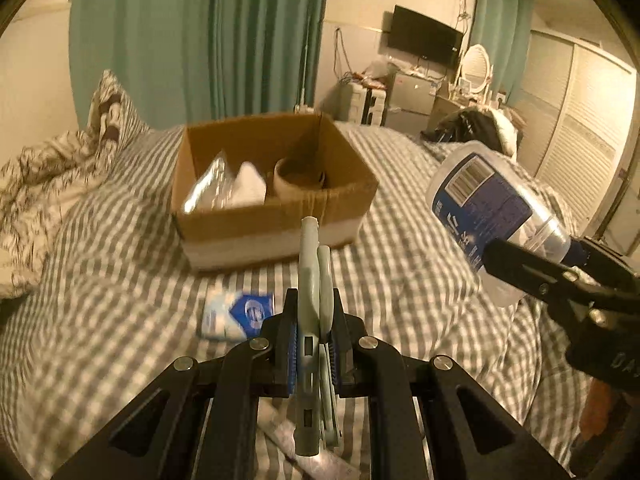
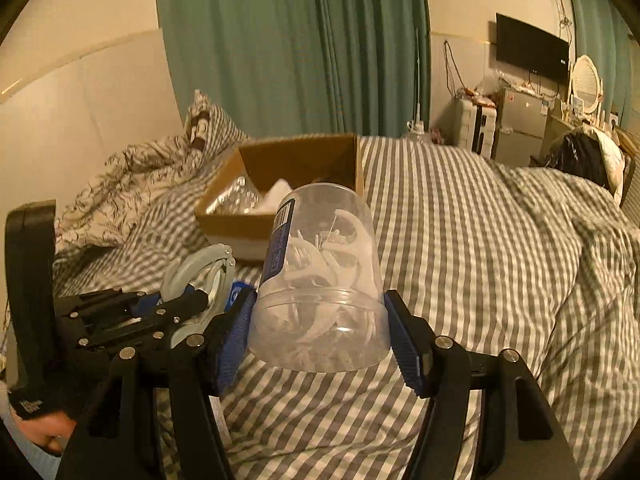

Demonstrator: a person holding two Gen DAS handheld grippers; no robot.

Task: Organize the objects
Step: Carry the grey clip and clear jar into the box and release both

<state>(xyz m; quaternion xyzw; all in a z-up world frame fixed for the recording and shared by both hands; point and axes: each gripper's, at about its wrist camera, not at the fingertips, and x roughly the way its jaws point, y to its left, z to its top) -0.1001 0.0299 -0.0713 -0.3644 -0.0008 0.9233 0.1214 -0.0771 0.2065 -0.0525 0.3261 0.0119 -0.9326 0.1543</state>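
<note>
Got both grippers loaded so one trip covers it: my left gripper point(image 1: 314, 344) is clamped on the grey clip point(image 1: 314, 280), and my right gripper point(image 2: 320, 332) squeezes the clear jar point(image 2: 320, 272). Cardboard box point(image 1: 276, 224) sits mid-frame on the bed point(image 1: 400, 280), open side up, and I reckon both go in there.

Grey-and-white checked bed cover point(image 2: 460, 240), brown cardboard box point(image 1: 276, 216), teal curtains point(image 2: 280, 40), clear jar point(image 2: 320, 288) bearing a dark blue label, black claws with blue pads point(image 2: 232, 344).

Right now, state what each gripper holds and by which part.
Left gripper clamps the grey-green folding tool across its middle. Right gripper grips the clear plastic jar by its sides, near the end closest to the camera.
</note>
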